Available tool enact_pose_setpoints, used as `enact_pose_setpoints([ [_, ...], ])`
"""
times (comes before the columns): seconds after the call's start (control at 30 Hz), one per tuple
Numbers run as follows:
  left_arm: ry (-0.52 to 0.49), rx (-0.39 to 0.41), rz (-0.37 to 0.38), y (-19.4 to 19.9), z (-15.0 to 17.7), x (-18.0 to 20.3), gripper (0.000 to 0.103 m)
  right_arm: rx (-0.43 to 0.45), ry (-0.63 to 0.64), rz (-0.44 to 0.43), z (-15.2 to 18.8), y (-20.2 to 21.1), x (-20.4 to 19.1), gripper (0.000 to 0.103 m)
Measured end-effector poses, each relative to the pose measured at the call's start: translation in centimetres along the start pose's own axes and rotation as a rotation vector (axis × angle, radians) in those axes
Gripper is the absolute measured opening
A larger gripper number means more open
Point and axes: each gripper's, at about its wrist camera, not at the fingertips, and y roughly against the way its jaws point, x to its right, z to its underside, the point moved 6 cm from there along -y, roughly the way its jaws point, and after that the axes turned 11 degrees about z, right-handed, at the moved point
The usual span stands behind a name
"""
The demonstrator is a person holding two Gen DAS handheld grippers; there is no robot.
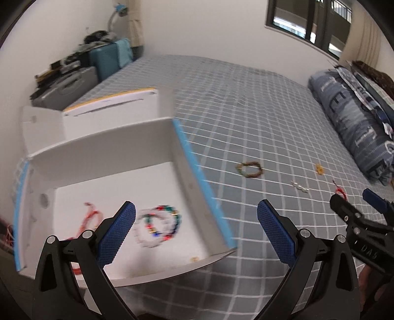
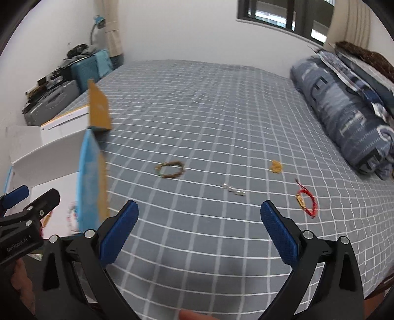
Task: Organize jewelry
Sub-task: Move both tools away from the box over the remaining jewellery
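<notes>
Grey checked bedspread [image 2: 209, 123] fills the room; at left, a white box [image 1: 110, 150] holds a multicoloured bead bracelet [image 1: 160, 225] and red cord [image 1: 90, 215]; left gripper [image 1: 195, 231] gapes empty above it; rightward lie a brown bracelet [image 2: 170, 169], clear beads [image 2: 233, 190], a yellow charm [image 2: 276, 166], a red bracelet [image 2: 306, 200]; right gripper [image 2: 199, 230] also spread, empty.

White walls [image 2: 184, 32] and a dark-framed window [image 2: 278, 17] surround a grey checked bed [image 2: 209, 110].
</notes>
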Motion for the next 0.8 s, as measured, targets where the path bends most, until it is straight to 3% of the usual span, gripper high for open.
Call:
enact_pose_setpoints([
  [0.37, -0.069, -0.096, 0.06, -10.5, -2.8, 7.9, 0.097, -0.08, -0.025, 0.021, 0.1, -8.7, 5.6, 0.095],
  [0.6, -0.052, -0.145, 0.051, -17.1, -3.8, 8.3, 0.097, -0.138, -0.012, -0.009, 0.1, -14.4, 5.9, 0.095],
  [0.8, -0.017, -0.209, 0.032, -21.9, -4.0, 7.4, 0.097, -0.186, 0.008, -0.039, 0.8, -18.9, 5.2, 0.086],
])
